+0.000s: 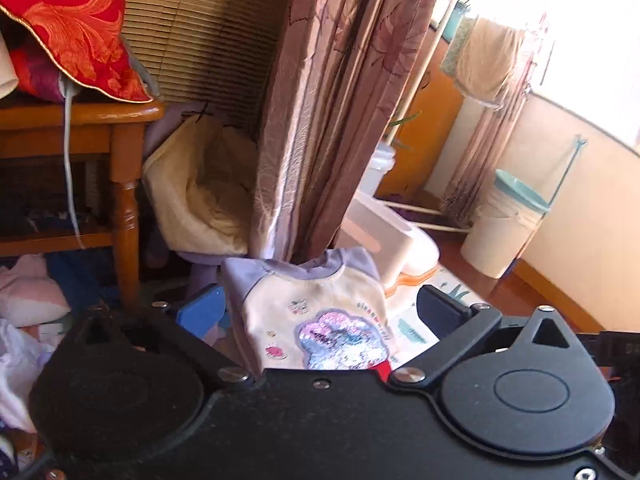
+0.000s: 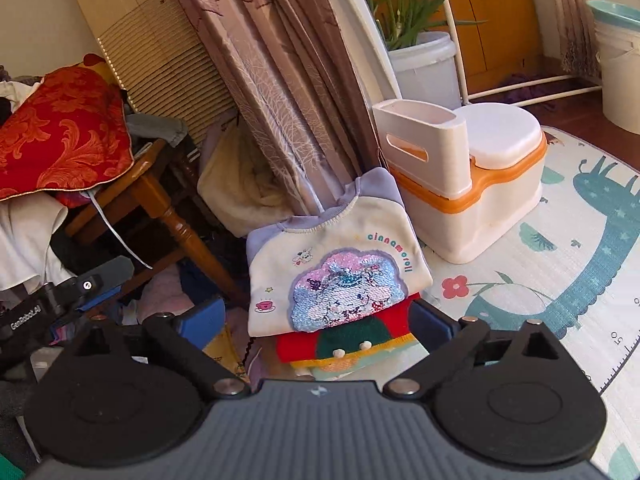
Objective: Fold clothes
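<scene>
On the folded cream sweatshirt before me I read "cinnamoroll" arched over its sequin patch. My other gripper's mount says "GenRobot.AI". The play mat ruler shows "50".

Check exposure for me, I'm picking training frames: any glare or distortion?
Left wrist view: window blown out white, top right; folded sweatshirt slightly soft. Right wrist view: evenly lit, sweatshirt print readable; fisheye bends the curtain; dark corners.
</scene>
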